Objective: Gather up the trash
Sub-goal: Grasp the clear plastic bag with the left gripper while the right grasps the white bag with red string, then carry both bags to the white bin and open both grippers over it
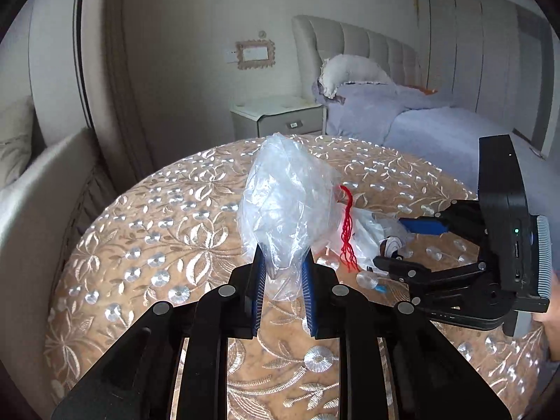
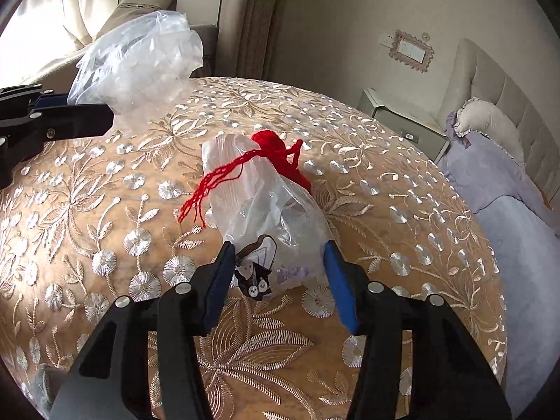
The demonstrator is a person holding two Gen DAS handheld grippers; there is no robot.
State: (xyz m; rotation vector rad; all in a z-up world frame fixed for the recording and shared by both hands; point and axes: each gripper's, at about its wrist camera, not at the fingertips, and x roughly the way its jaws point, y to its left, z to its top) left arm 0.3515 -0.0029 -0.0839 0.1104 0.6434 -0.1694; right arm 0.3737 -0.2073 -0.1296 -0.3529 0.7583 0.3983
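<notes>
Trash sits on a round table [image 1: 147, 231] that fills the middle of both views, covered in a tan cloth stitched with silver flowers and leaves. Behind it, in the upper right of the left wrist view, you see a bed [image 1: 437, 129] with pale lilac bedding and a padded headboard, and a small nightstand [image 1: 280, 119] beside it near the centre top. In that same view your left gripper [image 1: 282, 280] rises from the bottom centre with its blue pads closed narrowly on the lower end of a crumpled clear plastic bag [image 1: 287, 203], which stands up from the jaws in the middle of the frame; whether its bottom still touches the cloth you cannot tell. In the right wrist view this bag appears at the upper left. Your right gripper [image 2: 278, 273] comes up from the bottom centre of its own view, jaws partly apart around the near end of a second clear bag of scraps [image 2: 266, 206] lying on the cloth at mid-frame; whether the pads press it is unclear. A tangle of red yarn [image 2: 269, 147] lies across the far end of that bag, strands trailing to the left. A small black-and-white cat-face scrap [image 2: 257, 280] lies just beside the left pad.
</notes>
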